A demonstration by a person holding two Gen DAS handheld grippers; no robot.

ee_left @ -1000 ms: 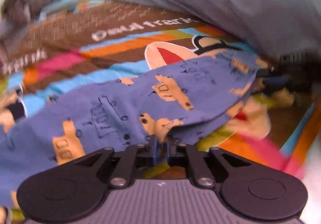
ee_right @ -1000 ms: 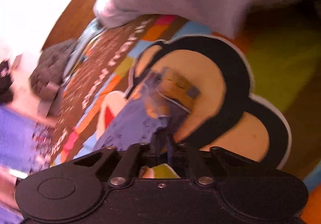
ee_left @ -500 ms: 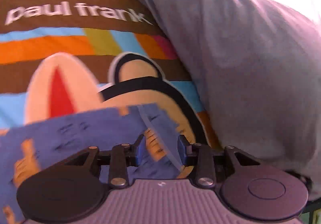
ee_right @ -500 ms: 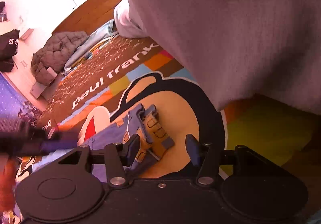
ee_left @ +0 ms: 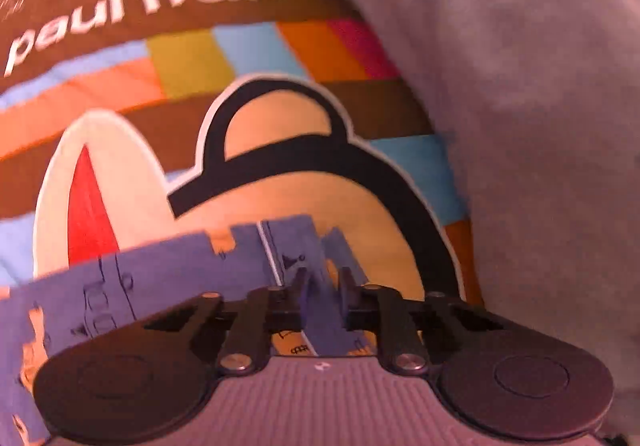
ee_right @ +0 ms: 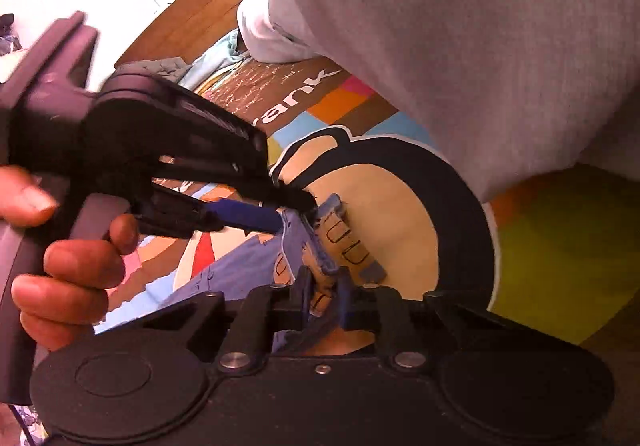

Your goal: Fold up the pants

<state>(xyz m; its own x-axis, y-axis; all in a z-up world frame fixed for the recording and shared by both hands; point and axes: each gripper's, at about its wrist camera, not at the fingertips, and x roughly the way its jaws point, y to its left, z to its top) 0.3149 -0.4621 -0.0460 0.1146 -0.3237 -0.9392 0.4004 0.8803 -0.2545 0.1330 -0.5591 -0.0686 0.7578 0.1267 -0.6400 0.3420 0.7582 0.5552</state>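
The blue pants (ee_left: 168, 274) with orange and outlined vehicle prints lie on a colourful printed bedspread (ee_left: 192, 58). In the left wrist view my left gripper (ee_left: 322, 278) straddles the pants' edge with a narrow gap between its fingers. In the right wrist view my right gripper (ee_right: 323, 282) also straddles a bunched edge of the pants (ee_right: 304, 250), its fingers a little apart. The left gripper (ee_right: 294, 212) shows there too, held in a hand, its tips at the same pants edge.
A large grey pillow or duvet (ee_left: 520, 86) fills the right side and also looms in the right wrist view (ee_right: 460, 26). A wooden headboard (ee_right: 200, 18), a white wall and a heap of clothes lie beyond.
Both grippers were shut on the pants a second ago, then opened. Now their fingers have narrowed again around the pants' edge, and the left gripper has come close beside the right.
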